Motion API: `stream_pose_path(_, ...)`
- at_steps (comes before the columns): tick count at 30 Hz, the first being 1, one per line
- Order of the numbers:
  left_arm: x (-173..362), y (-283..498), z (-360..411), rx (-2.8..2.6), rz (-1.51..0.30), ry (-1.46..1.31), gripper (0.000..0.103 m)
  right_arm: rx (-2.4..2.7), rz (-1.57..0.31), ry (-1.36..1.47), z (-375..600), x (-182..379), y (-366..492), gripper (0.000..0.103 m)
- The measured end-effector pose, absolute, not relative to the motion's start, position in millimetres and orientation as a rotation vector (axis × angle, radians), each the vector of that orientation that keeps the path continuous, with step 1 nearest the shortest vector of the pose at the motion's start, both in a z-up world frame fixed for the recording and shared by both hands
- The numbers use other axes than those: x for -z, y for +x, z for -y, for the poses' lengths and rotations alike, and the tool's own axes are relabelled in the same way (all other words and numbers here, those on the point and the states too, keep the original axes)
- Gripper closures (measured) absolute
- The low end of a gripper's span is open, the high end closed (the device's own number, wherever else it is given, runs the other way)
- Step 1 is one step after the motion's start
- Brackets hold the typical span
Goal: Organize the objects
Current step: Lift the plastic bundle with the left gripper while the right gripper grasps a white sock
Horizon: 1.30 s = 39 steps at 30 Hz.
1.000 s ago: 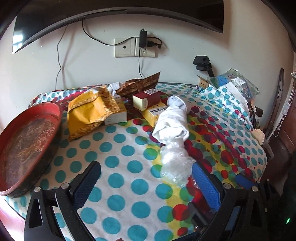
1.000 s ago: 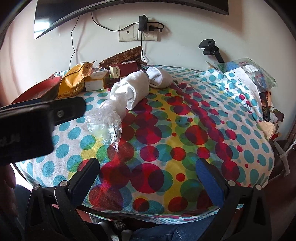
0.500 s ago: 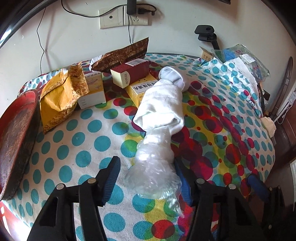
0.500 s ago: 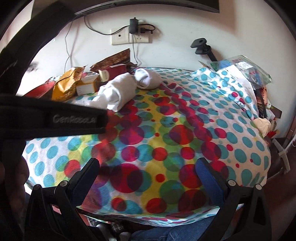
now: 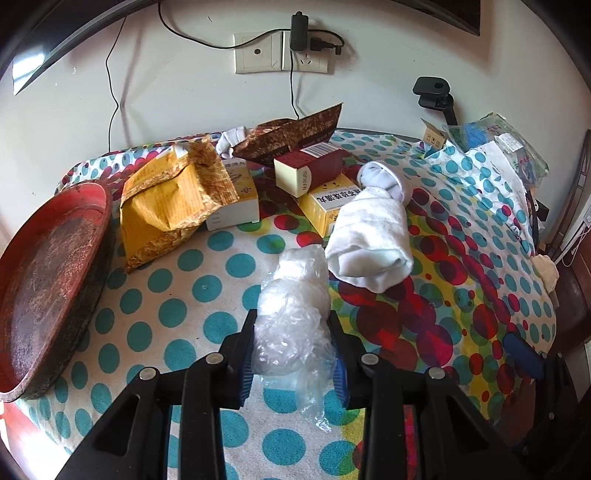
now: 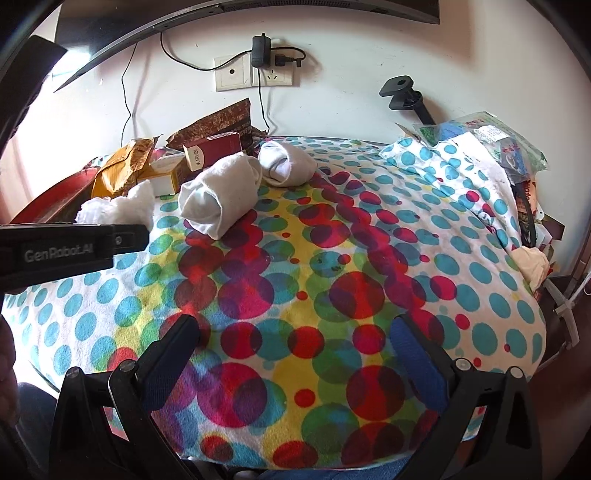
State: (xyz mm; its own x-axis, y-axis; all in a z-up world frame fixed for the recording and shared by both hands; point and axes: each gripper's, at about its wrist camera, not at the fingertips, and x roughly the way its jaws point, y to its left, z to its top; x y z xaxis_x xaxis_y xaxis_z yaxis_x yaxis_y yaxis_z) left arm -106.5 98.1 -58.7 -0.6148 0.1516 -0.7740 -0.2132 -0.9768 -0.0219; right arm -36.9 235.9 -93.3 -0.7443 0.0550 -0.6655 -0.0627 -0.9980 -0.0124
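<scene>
White wall (image 5: 177, 92) ahead, double socket plate (image 5: 280, 53) with a black adapter (image 5: 298, 26) plugged in, cables hanging down. Polka-dot cloth (image 6: 332, 295) covers the table below; daylight from the left.

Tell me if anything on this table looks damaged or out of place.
The yellow envelope is torn open and crumpled, slumped against a white box near the red tray. The boxes behind lie in a loose heap. The left gripper holds a crumpled plastic bag.
</scene>
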Motion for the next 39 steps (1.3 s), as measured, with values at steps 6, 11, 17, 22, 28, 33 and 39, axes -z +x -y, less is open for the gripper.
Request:
stream_pose_path(6, 47.7, -101.6, -77.3, -2.711, -0.1, -1.229, 0.069, -2.921, -0.024, -1.138, -219.5, 87.7, -53.6, 0.0)
stream_pose_path(11, 37.4, -97.4, -56.3, -2.762, -0.093, -1.202, 0.069, -2.937, 0.006, -1.146, -199.8, 77.4, -74.6, 0.0)
stream_pose_path(17, 30.7, -91.7, -26.8, -2.81, -0.035, -1.192, 0.069, -2.931, -0.003, -1.188, -186.2, 64.2, -107.1, 0.0)
stream_pose_path(22, 30.1, -85.4, 2.3, -2.848, 0.014, -1.194, 0.069, -2.93, -0.029, -1.185, -175.1, 54.9, -130.8, 0.0)
stream_pose_path(28, 31.2, -78.3, 25.5, -2.872, 0.059, -1.188, 0.069, -2.901, 0.007, -1.224, -161.6, 58.1, -161.0, 0.0)
stream_pose_path(33, 34.8, -75.6, 36.8, -2.874, 0.089, -1.187, 0.069, -2.857, 0.032, -1.246, -161.9, 63.8, -178.5, 0.005)
stream_pose_path(39, 32.8, -74.3, 42.5, -2.891, 0.1, -1.178, 0.069, -2.854, 0.013, -1.226, -173.0, 64.9, -172.5, 0.077)
